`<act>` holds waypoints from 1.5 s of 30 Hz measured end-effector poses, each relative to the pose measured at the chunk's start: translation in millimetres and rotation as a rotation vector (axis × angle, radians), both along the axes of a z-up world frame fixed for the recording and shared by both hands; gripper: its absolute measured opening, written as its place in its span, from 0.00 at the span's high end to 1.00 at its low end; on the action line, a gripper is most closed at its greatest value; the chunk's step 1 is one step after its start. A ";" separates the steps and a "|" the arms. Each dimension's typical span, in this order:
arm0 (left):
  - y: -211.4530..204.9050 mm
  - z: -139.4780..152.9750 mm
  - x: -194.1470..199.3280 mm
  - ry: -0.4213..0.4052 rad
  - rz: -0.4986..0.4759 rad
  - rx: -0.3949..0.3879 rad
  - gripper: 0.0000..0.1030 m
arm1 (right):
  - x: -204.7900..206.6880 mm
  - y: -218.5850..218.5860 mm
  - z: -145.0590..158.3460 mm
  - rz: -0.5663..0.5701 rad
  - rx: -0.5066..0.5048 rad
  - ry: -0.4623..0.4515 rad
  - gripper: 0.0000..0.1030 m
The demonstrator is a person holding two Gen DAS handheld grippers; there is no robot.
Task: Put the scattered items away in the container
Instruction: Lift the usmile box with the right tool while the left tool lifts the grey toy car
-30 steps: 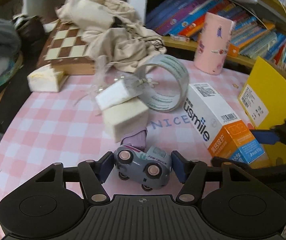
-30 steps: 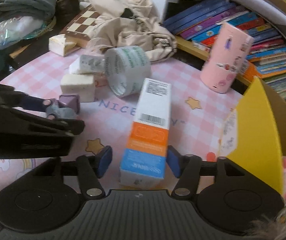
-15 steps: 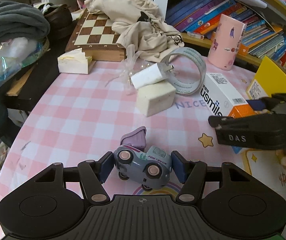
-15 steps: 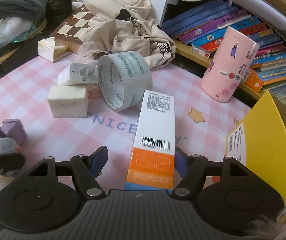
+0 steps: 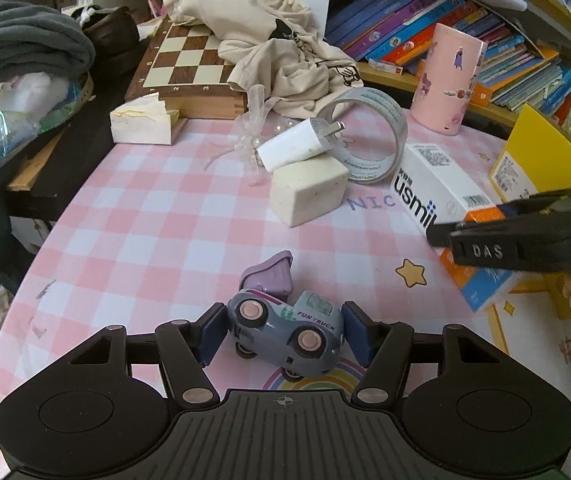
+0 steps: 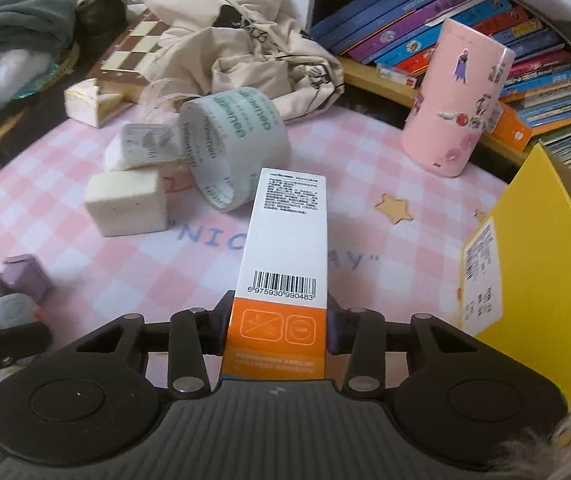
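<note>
My left gripper [image 5: 283,330] is shut on a grey toy truck [image 5: 285,330] with pink wheels, held above the pink checked tablecloth [image 5: 145,220]. My right gripper [image 6: 277,324] is shut on the orange end of a long white toothpaste box [image 6: 285,240]; the box also shows in the left wrist view [image 5: 433,188]. The yellow cardboard container [image 6: 525,280] stands at the right. A tape roll [image 6: 229,140], a white charger [image 5: 297,146], a cream foam block [image 5: 307,190] and a purple piece [image 5: 269,276] lie on the table.
A pink cylinder [image 6: 457,96] stands at the back right before a shelf of books [image 6: 445,12]. A chessboard [image 5: 189,64], a beige cloth bag [image 5: 273,48] and a cream wedge [image 5: 141,124] sit at the back left. The table edge curves off at the left.
My left gripper has lifted and pulled back with the truck. My right gripper has closed on the box's orange end and raised it.
</note>
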State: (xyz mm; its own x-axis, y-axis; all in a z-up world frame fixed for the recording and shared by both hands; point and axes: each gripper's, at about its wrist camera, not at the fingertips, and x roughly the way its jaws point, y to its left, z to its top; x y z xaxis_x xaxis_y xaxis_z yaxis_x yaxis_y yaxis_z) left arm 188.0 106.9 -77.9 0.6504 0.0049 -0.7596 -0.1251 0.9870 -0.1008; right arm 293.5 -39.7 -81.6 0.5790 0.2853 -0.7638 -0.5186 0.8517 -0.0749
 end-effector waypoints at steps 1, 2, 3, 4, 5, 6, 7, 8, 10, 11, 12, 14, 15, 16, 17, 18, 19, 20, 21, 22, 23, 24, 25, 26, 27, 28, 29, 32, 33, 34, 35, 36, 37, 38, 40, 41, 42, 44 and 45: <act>1.1 0.9 -1.3 -0.003 0.003 -0.013 0.40 | -3.5 -1.2 2.6 0.007 0.011 0.004 0.62; 1.9 2.2 -2.7 -0.008 0.006 -0.024 0.40 | -7.5 -2.8 6.1 0.013 0.023 0.007 0.62; 2.4 4.6 -4.5 -0.016 0.008 -0.031 0.40 | -11.5 -4.4 9.6 0.020 0.036 0.009 0.62; 2.8 7.6 -6.2 -0.025 0.010 -0.039 0.40 | -15.6 -5.7 13.1 0.027 0.044 0.008 0.62; 3.4 10.6 -7.8 -0.034 0.011 -0.048 0.40 | -20.3 -7.0 17.1 0.036 0.050 0.003 0.62; 4.1 13.6 -9.3 -0.043 0.013 -0.058 0.40 | -25.0 -8.6 21.0 0.044 0.056 0.001 0.62; 5.1 16.6 -10.8 -0.051 0.016 -0.070 0.40 | -29.1 -10.3 24.3 0.049 0.063 0.002 0.62; 5.9 19.7 -12.2 -0.059 0.018 -0.080 0.40 | -33.8 -12.3 27.5 0.054 0.071 0.005 0.62; 5.5 26.8 -15.5 -0.079 0.013 -0.083 0.40 | -43.0 -16.3 32.9 0.063 0.083 0.012 0.62; 5.0 30.4 -17.3 -0.089 0.010 -0.083 0.40 | -48.4 -18.9 35.6 0.066 0.090 0.014 0.62; 4.4 34.0 -19.2 -0.099 0.006 -0.083 0.40 | -53.5 -21.7 38.0 0.068 0.095 0.016 0.62; 2.8 41.1 -23.3 -0.118 -0.005 -0.084 0.40 | -63.8 -27.7 42.3 0.070 0.104 0.021 0.62; 2.1 44.5 -25.5 -0.127 -0.010 -0.084 0.40 | -68.4 -30.6 43.9 0.070 0.106 0.023 0.62; 1.4 47.4 -27.7 -0.136 -0.016 -0.084 0.40 | -73.2 -33.2 45.2 0.068 0.107 0.025 0.62; 0.5 49.9 -30.0 -0.142 -0.021 -0.084 0.40 | -78.3 -35.9 46.3 0.066 0.109 0.027 0.62; -0.3 52.2 -32.2 -0.149 -0.027 -0.084 0.40 | -82.9 -38.2 47.3 0.062 0.110 0.028 0.62; -0.8 54.1 -34.5 -0.154 -0.032 -0.083 0.40 | -87.1 -40.3 47.9 0.058 0.111 0.029 0.62; -1.5 55.9 -37.0 -0.159 -0.037 -0.082 0.40 | -91.3 -42.4 48.5 0.053 0.112 0.029 0.62; -2.2 57.7 -39.6 -0.163 -0.042 -0.081 0.40 | -95.2 -44.2 49.0 0.047 0.113 0.029 0.62; -2.9 59.3 -42.5 -0.167 -0.047 -0.082 0.40 | -98.7 -45.6 49.4 0.042 0.114 0.029 0.62; -3.7 61.0 -45.4 -0.171 -0.052 -0.082 0.40 | -102.3 -47.0 49.8 0.037 0.114 0.029 0.62; -4.6 62.6 -48.4 -0.175 -0.057 -0.083 0.40 | -105.7 -48.2 50.4 0.034 0.115 0.027 0.62; -5.8 64.1 -51.7 -0.179 -0.062 -0.083 0.40 | -109.3 -49.2 51.2 0.031 0.117 0.025 0.62; -7.0 65.7 -55.0 -0.184 -0.067 -0.084 0.40 | -112.9 -50.2 52.3 0.030 0.119 0.022 0.62; -8.2 67.3 -58.4 -0.188 -0.072 -0.085 0.40 | -116.3 -51.3 53.3 0.029 0.121 0.019 0.62; -9.7 69.1 -62.1 -0.194 -0.077 -0.085 0.40 | -119.7 -52.3 54.4 0.028 0.123 0.015 0.62; -11.1 70.9 -65.9 -0.199 -0.083 -0.086 0.40 | -123.6 -53.5 55.6 0.028 0.125 0.011 0.62; -14.7 76.9 -77.3 -0.218 -0.095 -0.095 0.40 | -135.5 -57.6 59.9 0.027 0.134 -0.004 0.62; -15.7 78.6 -80.8 -0.223 -0.099 -0.099 0.40 | -139.7 -59.4 61.5 0.026 0.138 -0.010 0.62; -16.9 80.5 -84.6 -0.229 -0.103 -0.101 0.40 | -144.0 -61.3 63.1 0.026 0.141 -0.016 0.62; -18.1 82.2 -88.3 -0.234 -0.108 -0.103 0.40 | -148.1 -63.1 64.6 0.024 0.144 -0.021 0.62; -19.3 83.8 -91.9 -0.239 -0.113 -0.104 0.40 | -152.0 -64.8 65.8 0.022 0.145 -0.024 0.62; -20.3 85.2 -95.4 -0.244 -0.116 -0.106 0.40 | -155.8 -66.7 66.9 0.020 0.146 -0.027 0.62; -21.2 86.5 -98.9 -0.248 -0.119 -0.109 0.40 | -159.5 -68.5 67.8 0.017 0.148 -0.028 0.62; -23.0 88.9 -105.7 -0.256 -0.125 -0.111 0.40 | -166.5 -71.7 69.3 0.011 0.149 -0.031 0.62; -23.9 89.9 -108.8 -0.259 -0.128 -0.109 0.40 | -169.8 -73.1 70.1 0.007 0.150 -0.034 0.62; -24.9 90.7 -111.8 -0.262 -0.132 -0.109 0.40 | -172.8 -74.4 70.9 0.002 0.150 -0.036 0.62; -26.9 92.0 -117.5 -0.267 -0.139 -0.110 0.40 | -178.8 -77.0 72.5 -0.007 0.151 -0.042 0.62; -27.8 92.4 -120.4 -0.269 -0.143 -0.111 0.40 | -181.7 -77.9 73.0 -0.012 0.151 -0.045 0.62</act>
